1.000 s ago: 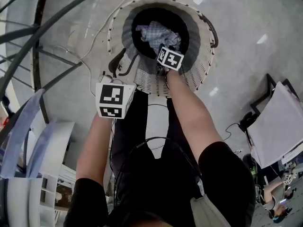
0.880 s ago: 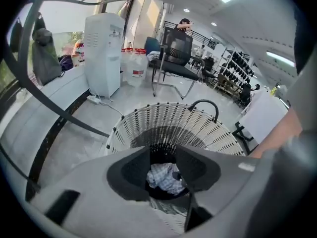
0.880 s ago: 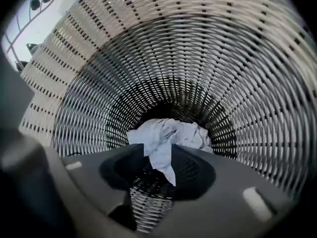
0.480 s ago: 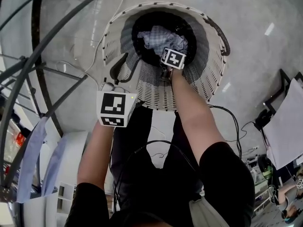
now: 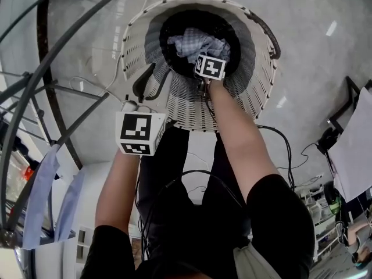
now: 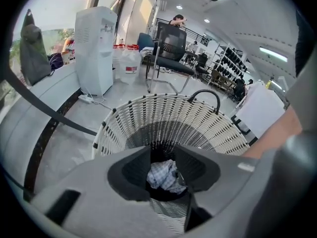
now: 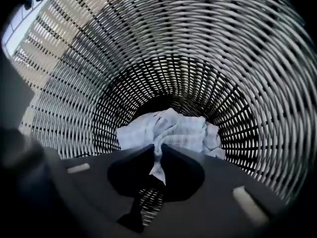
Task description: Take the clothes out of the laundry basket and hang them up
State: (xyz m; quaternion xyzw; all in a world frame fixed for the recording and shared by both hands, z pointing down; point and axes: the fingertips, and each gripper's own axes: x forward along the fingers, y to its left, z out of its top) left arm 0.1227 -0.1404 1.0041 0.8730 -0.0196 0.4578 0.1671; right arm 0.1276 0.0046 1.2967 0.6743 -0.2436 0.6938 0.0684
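Far left, two pale blue garments (image 5: 43, 190) hang from the dark bars of a drying rack (image 5: 64, 57). Beside it, the left gripper (image 6: 162, 158) hovers over the near rim of the white woven laundry basket (image 5: 258, 77). Its jaws are spread and hold nothing; the wash shows far below through the gap. The basket stands on the grey floor (image 5: 308, 16). Deep inside it lies a crumpled blue-and-white checked garment (image 7: 171, 130), resting on the dark bottom. Whether more dark laundry lies under it cannot be told. At right, the right gripper (image 7: 157, 151) reaches down into the basket. Its jaws are closing on a raised fold of the checked cloth, and a narrow strip of fabric runs between the tips.

The step in hand appears to be the pick. Done well, it likely means a firm pinch before any lift, since so thin a fold could slip free. The lift should then go straight up the middle, clear of the woven wall. The free left gripper is well placed to take a second edge. The cloth looks light, limp and wrinkled, and will probably trail and unfold as it rises.
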